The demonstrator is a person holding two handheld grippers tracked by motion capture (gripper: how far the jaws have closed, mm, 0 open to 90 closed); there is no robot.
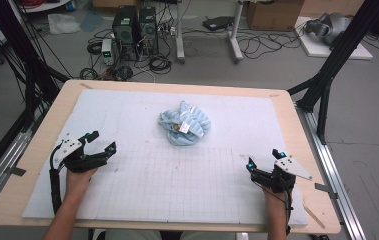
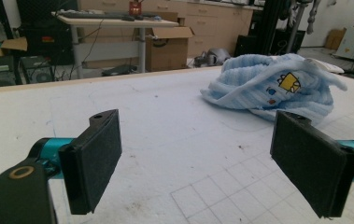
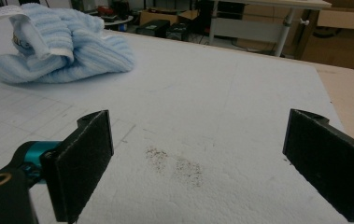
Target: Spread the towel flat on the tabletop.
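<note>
Left tool (image 1: 100, 141) hovering near table's (image 1: 42, 145) left edge, jaws gaping wide, holding nothing. Crumpled pale-blue ribbed terry towel (image 1: 184, 124) lying mid-table toward far edge, apart from both tools. Right tool (image 1: 263, 160) near right edge, likewise wide, empty. Advice: be approaching low, pinching loose outer fold.

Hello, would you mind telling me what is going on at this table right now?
A person sits at the table with a two-jaw gripper in each hand. A crumpled light blue towel lies bunched near the middle of the white gridded mat. The left gripper and the right gripper both rest low near the person's edge, jaws open and holding nothing, well apart from the towel. Neither touches it; the work on the towel looks not yet begun.
</note>
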